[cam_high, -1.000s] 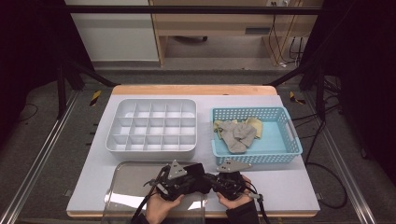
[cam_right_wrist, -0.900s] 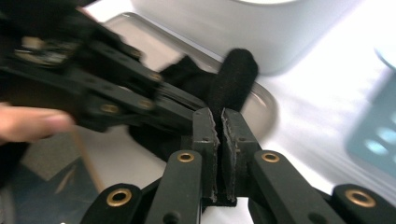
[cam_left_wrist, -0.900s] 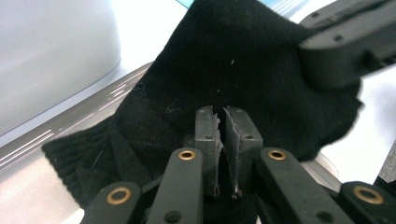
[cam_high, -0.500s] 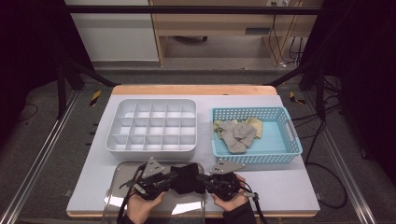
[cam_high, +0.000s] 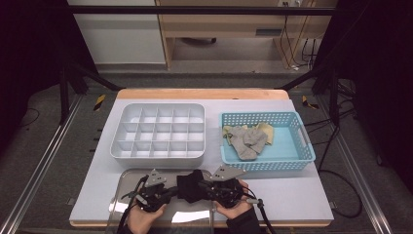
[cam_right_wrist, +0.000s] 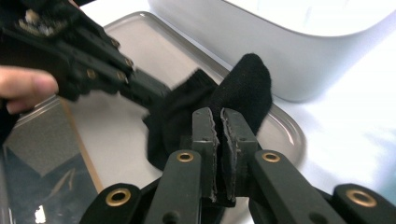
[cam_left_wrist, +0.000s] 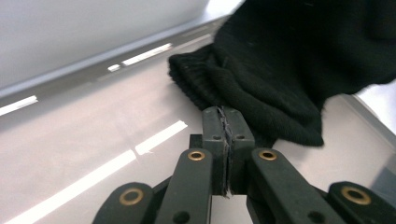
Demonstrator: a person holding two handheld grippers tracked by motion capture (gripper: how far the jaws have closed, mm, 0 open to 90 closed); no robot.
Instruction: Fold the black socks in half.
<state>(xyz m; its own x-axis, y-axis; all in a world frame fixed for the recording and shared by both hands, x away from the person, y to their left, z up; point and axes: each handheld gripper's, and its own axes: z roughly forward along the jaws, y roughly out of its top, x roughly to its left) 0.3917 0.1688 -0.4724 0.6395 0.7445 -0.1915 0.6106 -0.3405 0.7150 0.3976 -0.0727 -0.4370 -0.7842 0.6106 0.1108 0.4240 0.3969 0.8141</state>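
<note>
Both grippers' fingers pinch the black sock (cam_high: 191,185) (left gripper (cam_high: 168,194) just closing; right gripper (cam_high: 207,187)) over the metal tray (cam_high: 127,178).

We see a plain black sock (cam_high: 191,185) over a shiny silver tray (cam_high: 127,176). Beyond it we find a white divided box (cam_high: 159,155), and a light blue basket (cam_high: 297,163) with perforated walls holds grey and pale yellow cloths (cam_high: 247,139).

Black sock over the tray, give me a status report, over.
Left gripper and right gripper both shut on the black sock. Sock held between them above the metal tray. Divided white box just beyond; nothing in the way.
</note>
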